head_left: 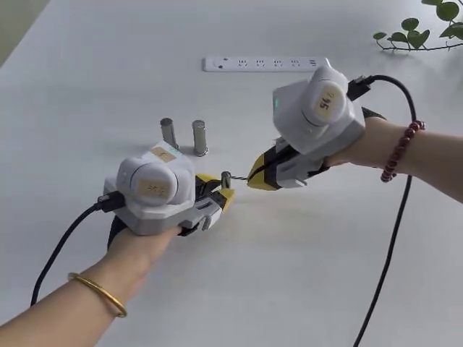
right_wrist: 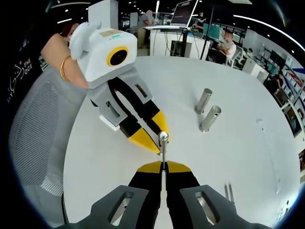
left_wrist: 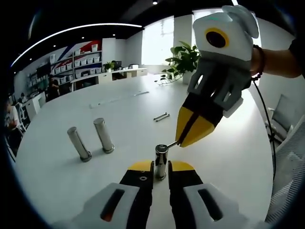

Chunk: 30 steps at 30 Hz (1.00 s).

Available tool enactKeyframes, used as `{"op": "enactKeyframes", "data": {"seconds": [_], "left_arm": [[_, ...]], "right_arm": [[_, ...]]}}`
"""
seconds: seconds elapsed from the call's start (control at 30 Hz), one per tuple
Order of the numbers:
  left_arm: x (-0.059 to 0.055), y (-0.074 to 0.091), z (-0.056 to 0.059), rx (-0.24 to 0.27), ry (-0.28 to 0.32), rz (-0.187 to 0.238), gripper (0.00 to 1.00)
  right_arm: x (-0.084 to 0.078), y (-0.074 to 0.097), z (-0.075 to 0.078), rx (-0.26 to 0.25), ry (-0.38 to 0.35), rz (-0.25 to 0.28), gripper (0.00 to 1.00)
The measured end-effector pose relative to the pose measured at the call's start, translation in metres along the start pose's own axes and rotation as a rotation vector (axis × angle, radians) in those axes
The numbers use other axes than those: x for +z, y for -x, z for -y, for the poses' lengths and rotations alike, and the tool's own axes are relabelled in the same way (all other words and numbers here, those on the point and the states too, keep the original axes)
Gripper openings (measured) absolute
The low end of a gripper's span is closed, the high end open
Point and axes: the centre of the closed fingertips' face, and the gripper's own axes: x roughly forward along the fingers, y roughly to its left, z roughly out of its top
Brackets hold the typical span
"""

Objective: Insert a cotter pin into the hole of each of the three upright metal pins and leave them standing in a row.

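Observation:
My left gripper [head_left: 219,192] [left_wrist: 161,168] is shut on a short upright metal pin [head_left: 226,176] [left_wrist: 161,157], holding it low on the white table. My right gripper [head_left: 255,180] [right_wrist: 163,168] is shut on a thin cotter pin [right_wrist: 163,151] [left_wrist: 171,143]. Its tip meets the top of the held metal pin [right_wrist: 163,137] from the side. Whether it has entered the hole I cannot tell. Two more metal pins [head_left: 168,132] [head_left: 200,137] stand upright side by side behind the left gripper, and I see them again in the left gripper view [left_wrist: 78,143] [left_wrist: 103,135].
Spare cotter pins [left_wrist: 161,116] [right_wrist: 228,191] lie loose on the table beyond the grippers. A white power strip [head_left: 264,63] lies at the far side, a plant [head_left: 419,32] at the far right. Black cables trail from both grippers.

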Motion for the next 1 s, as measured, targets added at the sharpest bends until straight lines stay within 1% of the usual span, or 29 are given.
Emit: {"op": "enactKeyframes", "data": {"seconds": [0.07,0.33,0.6,0.73,1.0], "left_arm": [[0.0,0.0,-0.001,0.0,-0.004,0.001,0.08],[0.0,0.001,0.001,-0.005,0.013,-0.001,0.08],[-0.001,0.001,0.002,-0.009,0.031,-0.003,0.07],[-0.001,0.0,0.003,-0.011,0.029,-0.003,0.07],[-0.002,-0.001,0.002,0.014,0.05,0.001,0.07]], "right_arm": [[0.0,-0.001,0.0,0.001,0.003,0.002,0.0],[0.004,-0.007,0.003,0.001,0.038,-0.007,0.0],[0.01,-0.011,0.003,0.007,0.094,-0.023,0.0],[0.014,-0.013,0.003,0.01,0.132,-0.033,0.0],[0.018,-0.016,0.003,0.011,0.158,-0.038,0.0]]}}
